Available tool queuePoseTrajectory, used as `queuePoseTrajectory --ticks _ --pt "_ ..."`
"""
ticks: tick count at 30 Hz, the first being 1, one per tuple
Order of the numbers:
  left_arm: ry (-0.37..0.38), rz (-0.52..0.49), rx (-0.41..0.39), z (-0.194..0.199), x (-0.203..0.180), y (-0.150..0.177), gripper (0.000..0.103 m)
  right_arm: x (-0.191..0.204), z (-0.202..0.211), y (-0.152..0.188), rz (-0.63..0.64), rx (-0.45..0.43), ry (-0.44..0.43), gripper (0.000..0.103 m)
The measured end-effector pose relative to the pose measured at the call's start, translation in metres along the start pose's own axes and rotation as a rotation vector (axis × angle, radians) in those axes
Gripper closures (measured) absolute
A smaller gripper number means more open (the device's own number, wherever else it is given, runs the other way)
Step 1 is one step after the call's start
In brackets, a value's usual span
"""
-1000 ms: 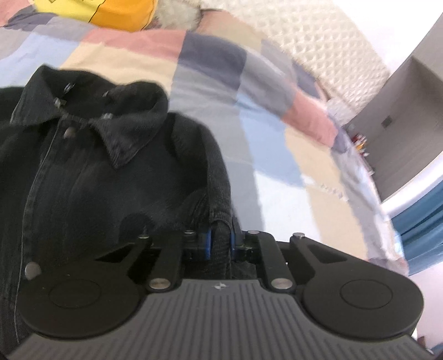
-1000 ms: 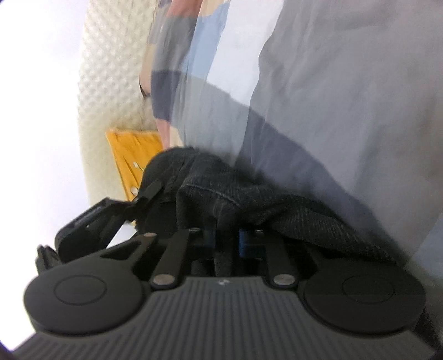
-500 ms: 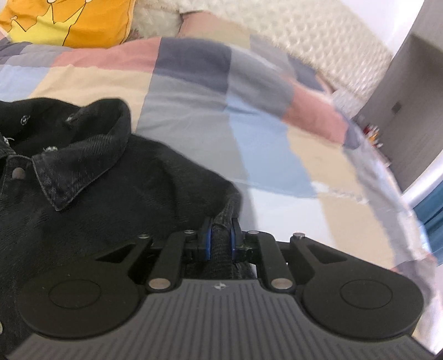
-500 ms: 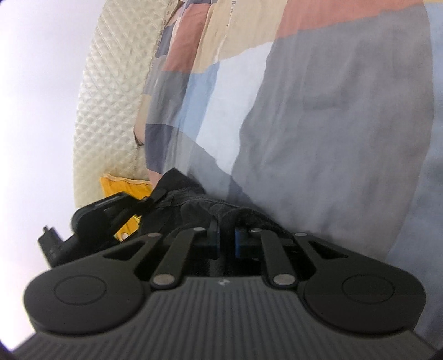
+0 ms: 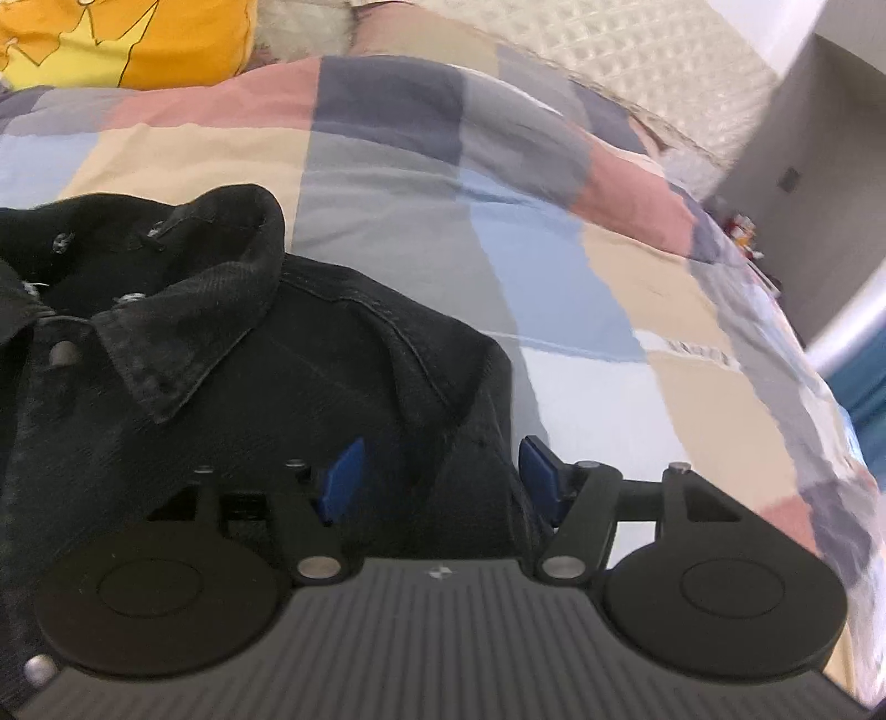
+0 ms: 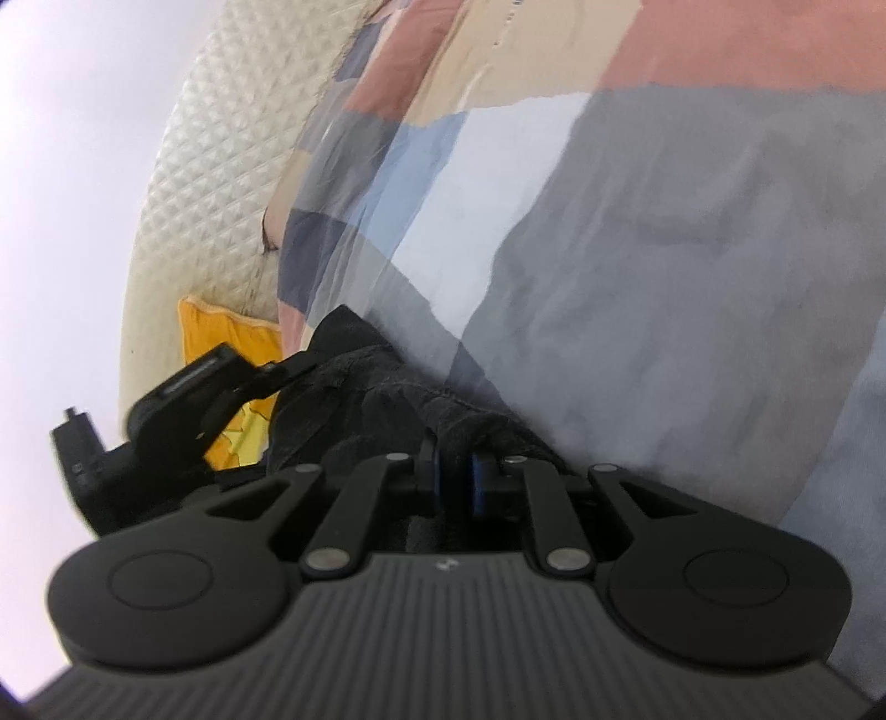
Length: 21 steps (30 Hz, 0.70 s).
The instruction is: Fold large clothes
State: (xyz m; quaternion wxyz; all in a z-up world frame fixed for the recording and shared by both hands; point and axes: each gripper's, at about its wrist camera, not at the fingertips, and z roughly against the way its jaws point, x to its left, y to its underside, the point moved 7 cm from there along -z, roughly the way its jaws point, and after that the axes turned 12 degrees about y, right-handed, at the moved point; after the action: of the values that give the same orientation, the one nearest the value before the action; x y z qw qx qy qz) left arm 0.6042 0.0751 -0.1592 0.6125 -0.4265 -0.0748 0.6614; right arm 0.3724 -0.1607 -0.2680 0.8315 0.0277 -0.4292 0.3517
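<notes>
On top of a patchwork quilt of pink, beige, grey, navy and pale blue squares: a black denim jacket, lying front up, collar spread open near the upper left of the left wrist view, metal snap buttons running down the placket at the left edge. No bin, basket or box anywhere in either view, so nothing contained. Down at the near edge of the jacket, the left gripper, jaws just swung apart and now released, blue pads standing clear on either side of a bunched ridge of dark cloth, that fold lying between them without being pinched. Over in the right wrist view, the right gripper clenched on a wad of the same jacket, pads nearly together with black fabric gathered between them and spilling upward onto the quilt. Only from the left wrist: collar, buttons, shoulder seam, a grey door or cupboard at far right, a blue strip at the right edge. Only from the right wrist: the body of the other gripper seen side-on at left, against bright white background. Shared by both: a cream quilted headboard and a yellow-orange pillow beyond the quilt.
</notes>
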Motion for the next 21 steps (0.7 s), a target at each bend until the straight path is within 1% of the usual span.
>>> queuePoseTrajectory --ticks 1,3,5,8,10,13,14,17,21 --pt "0.000 -0.007 -0.001 0.011 -0.001 0.003 0.035 0.003 0.001 0.000 0.017 0.002 0.001 0.084" --pt "0.027 -0.001 -0.005 0.035 -0.005 0.011 0.035 0.007 0.006 0.002 0.055 0.015 -0.003 0.074" --pt "0.043 -0.005 -0.014 0.063 -0.007 0.021 0.035 0.011 0.011 0.007 0.078 0.034 -0.024 0.052" --pt "0.030 -0.028 -0.009 0.106 -0.009 0.043 0.035 0.017 0.020 0.022 0.113 0.063 -0.044 0.051" --pt "0.015 -0.032 0.007 0.134 -0.010 0.062 0.035 0.018 0.025 0.036 0.152 0.089 -0.034 0.051" --pt "0.014 -0.021 0.009 0.175 -0.010 0.094 0.035 0.019 0.034 0.053 0.182 0.117 -0.027 0.051" --pt "0.012 -0.017 0.007 0.190 -0.009 0.106 0.035 0.019 0.039 0.058 0.181 0.127 -0.034 0.051" --pt "-0.005 -0.049 -0.006 0.229 -0.011 0.142 0.035 0.022 0.051 0.072 0.200 0.158 -0.044 0.054" --pt "-0.002 -0.050 0.001 0.268 -0.007 0.190 0.035 0.026 0.068 0.095 0.242 0.191 -0.059 0.057"
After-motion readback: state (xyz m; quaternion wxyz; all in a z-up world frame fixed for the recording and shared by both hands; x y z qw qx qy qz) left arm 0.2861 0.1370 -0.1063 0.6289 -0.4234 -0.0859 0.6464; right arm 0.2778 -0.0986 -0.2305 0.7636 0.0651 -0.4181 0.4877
